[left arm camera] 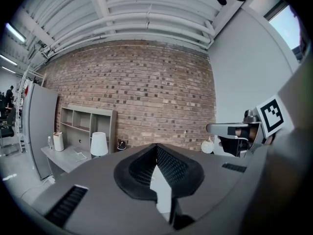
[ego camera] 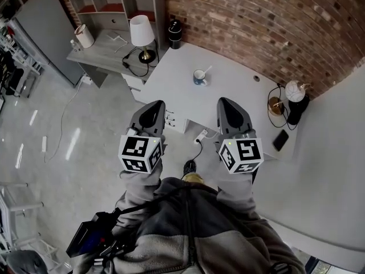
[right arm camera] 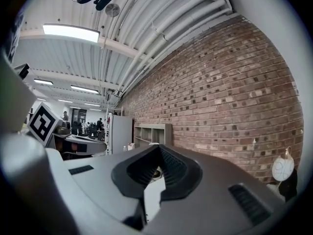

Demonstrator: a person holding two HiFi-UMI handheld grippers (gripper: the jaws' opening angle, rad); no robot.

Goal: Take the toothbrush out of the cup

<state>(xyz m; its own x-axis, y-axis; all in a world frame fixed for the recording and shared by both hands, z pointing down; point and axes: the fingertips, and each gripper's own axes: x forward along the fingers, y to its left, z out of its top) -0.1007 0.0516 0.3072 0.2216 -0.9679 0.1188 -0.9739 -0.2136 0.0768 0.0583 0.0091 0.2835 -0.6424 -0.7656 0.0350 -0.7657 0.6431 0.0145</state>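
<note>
**Head view.** The small blue-and-white cup [ego camera: 199, 77] stands upright on the white table [ego camera: 239, 84], at 12 o'clock from the person. The slim pale toothbrush [ego camera: 206, 71] stands in it. Its handle rises above the rim and leans toward 1 o'clock, so its long axis is steep rather than flat. Both tools are held short of the table edge, well apart from the cup. From the left gripper [ego camera: 154, 104] the cup lies at 2 o'clock. From the right gripper [ego camera: 227, 101] it lies between 10 and 11 o'clock. The right is judged the nearer (by a modest margin).

**Left gripper view.** The left gripper [left arm camera: 156, 148] has its jaws closed tip to tip with nothing between them. It faces the brick wall, and the cup cannot be made out.

**Right gripper view.** The right gripper [right arm camera: 159, 148] likewise has its jaws together and empty, and the cup cannot be identified.

**Assessment.** The reach has not begun. The nearer tool would need to part its jaws and meet the handle along its lean.
</note>
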